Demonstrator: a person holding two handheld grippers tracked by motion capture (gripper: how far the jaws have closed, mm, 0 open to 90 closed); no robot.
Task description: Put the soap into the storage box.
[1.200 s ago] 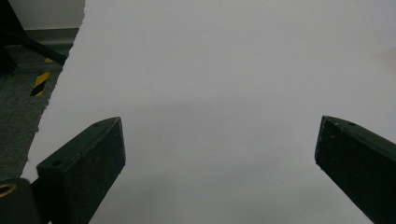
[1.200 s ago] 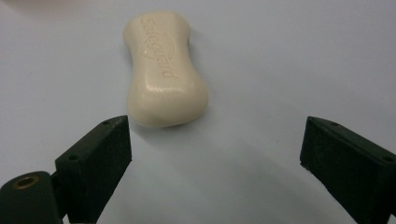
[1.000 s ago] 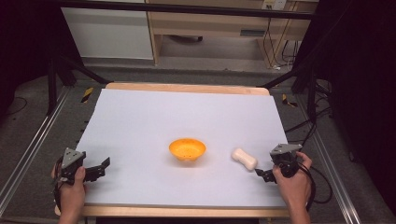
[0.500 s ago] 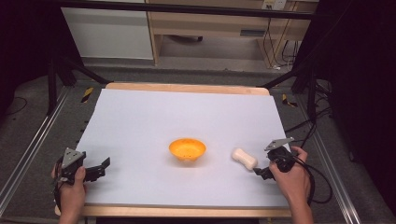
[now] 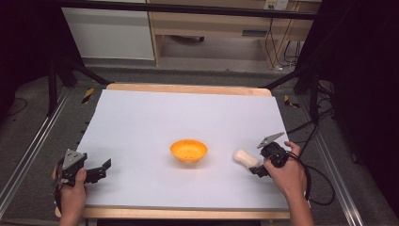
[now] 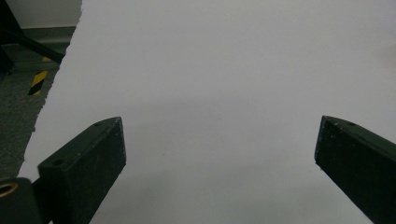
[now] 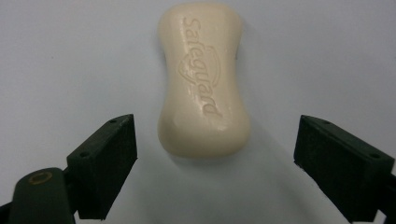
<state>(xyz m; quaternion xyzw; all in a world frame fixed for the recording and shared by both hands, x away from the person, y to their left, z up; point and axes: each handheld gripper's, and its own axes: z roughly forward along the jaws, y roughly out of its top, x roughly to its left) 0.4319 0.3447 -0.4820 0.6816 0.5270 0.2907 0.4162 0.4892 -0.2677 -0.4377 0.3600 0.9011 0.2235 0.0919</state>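
Grippers sit at the near edge of our table (image 5: 141, 117), one in each hand. Our left gripper (image 5: 104, 168) rests at the near left corner, jaws spread wide over bare white surface, gripping nothing. Our right gripper (image 5: 256, 168) is at the near right, jaws also wide apart, one on each side of the near end of a cream soap bar (image 7: 203, 79) without touching it; the bar lies flat, its embossed lettering facing up. Just beyond the soap, toward the table's middle, we see an orange bowl (image 5: 188, 150) standing upright, apart from the bar.
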